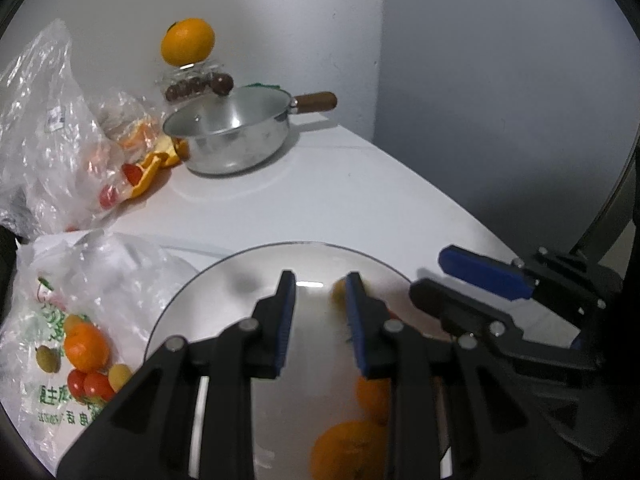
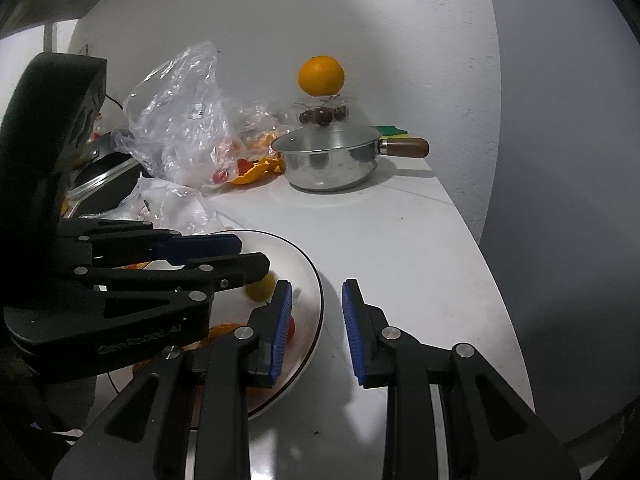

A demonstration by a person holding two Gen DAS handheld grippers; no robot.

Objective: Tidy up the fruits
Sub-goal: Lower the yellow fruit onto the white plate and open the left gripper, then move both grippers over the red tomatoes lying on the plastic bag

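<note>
Hovering over the white plate (image 1: 192, 300), the left hand-held gripper (image 1: 320, 280) has its jaws apart and empty, with oranges (image 1: 348, 452) lying on the plate below. The right hand-held gripper (image 2: 316, 290) is parted too, holding nothing, above the plate's rim and the worktop (image 2: 400, 240).

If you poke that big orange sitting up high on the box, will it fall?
Probably. The orange is round and perched atop a small clear box, so it would likely roll off. It looks firm, so it should survive.

Bare counter (image 2: 400, 240) between plate (image 2: 316, 280) and pot (image 2: 328, 160).
</note>
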